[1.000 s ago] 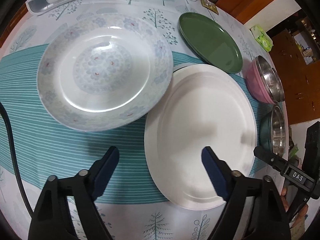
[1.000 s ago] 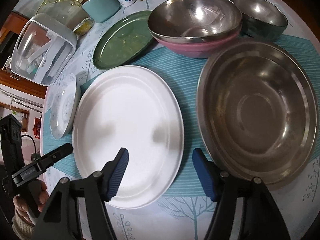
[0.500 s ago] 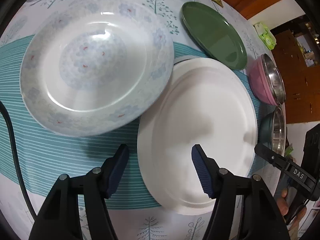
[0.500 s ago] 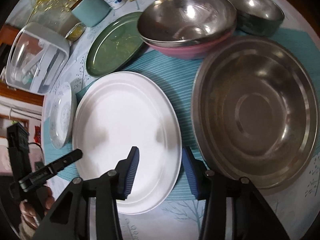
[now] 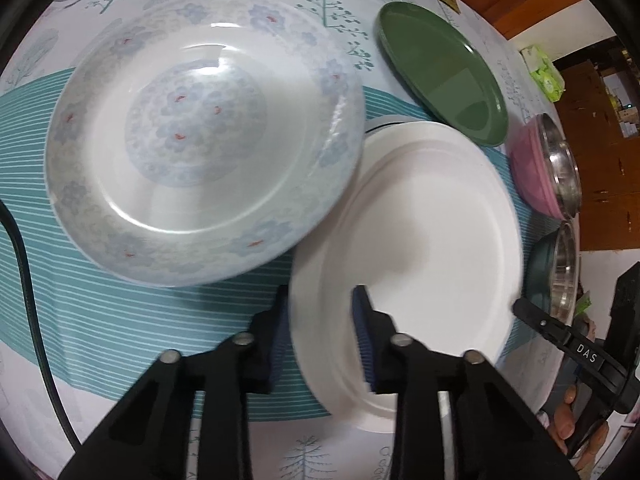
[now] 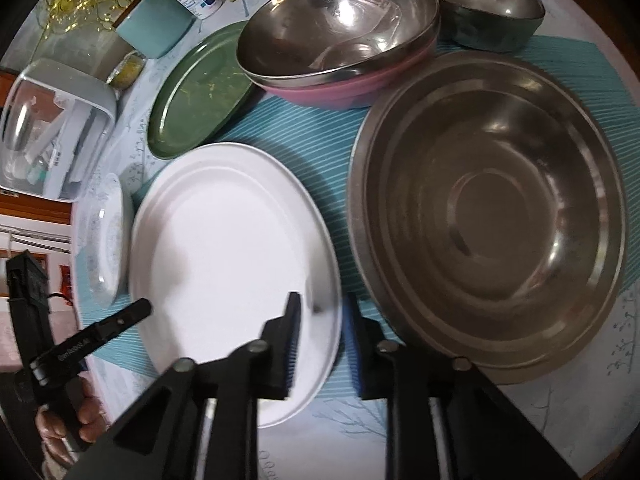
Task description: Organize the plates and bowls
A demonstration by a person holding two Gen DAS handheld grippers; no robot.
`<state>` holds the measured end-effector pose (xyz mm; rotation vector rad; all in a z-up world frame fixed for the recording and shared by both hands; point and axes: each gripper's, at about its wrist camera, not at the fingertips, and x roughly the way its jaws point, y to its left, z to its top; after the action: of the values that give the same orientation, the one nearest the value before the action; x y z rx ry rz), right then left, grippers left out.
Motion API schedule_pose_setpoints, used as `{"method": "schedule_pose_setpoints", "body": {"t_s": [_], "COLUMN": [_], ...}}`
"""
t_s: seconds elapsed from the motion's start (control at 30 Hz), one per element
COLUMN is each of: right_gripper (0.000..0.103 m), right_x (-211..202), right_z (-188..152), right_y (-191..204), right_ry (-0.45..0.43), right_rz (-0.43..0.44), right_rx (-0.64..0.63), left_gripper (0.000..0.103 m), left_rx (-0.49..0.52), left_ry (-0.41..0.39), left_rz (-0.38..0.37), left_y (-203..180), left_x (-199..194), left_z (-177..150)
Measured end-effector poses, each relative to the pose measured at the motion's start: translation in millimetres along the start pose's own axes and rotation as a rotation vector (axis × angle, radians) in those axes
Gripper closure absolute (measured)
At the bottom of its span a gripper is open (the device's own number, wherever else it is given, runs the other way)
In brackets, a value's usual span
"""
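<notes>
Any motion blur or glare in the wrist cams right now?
Left wrist: white plate rim near the left gripper is smeared; ceiling-light glare on the floral plate. Right wrist: right gripper fingertips blurred; bright highlights on the steel bowl.

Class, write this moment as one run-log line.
left gripper: straddling white plate rim | right gripper: straddling opposite rim | plate: on table | floral plate: untouched

**Patterned tabletop, wooden furniture behind**

A tabletop [image 5: 224, 432] fills both views, covered in a white cloth printed with small trees, with a teal striped mat [image 5: 120, 320] across its middle. In the upper right of the left wrist view, brown wooden furniture [image 5: 596, 128] stands against a pale wall [image 5: 560, 36].
</notes>
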<state>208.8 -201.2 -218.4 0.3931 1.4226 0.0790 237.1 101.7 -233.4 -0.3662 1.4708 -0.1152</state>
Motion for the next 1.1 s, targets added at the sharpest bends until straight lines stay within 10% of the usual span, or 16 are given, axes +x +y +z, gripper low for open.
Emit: {"method": "schedule_pose_setpoints", "body": {"t_s": [1.1], "right_gripper": [0.089], "right_x": [-81.6], "right_z": [-119.1], "right_y": [46.3], "right_ry": [-0.074], "right_rz": [0.062], "right_rx": [-0.264], "left_gripper": [0.086], "left_rx": [0.09], "left_ry": [-0.163], "left_rz": [0.01], "left_y": [35.4], "left_x": [-133.2], "left_z": [-148.0]}}
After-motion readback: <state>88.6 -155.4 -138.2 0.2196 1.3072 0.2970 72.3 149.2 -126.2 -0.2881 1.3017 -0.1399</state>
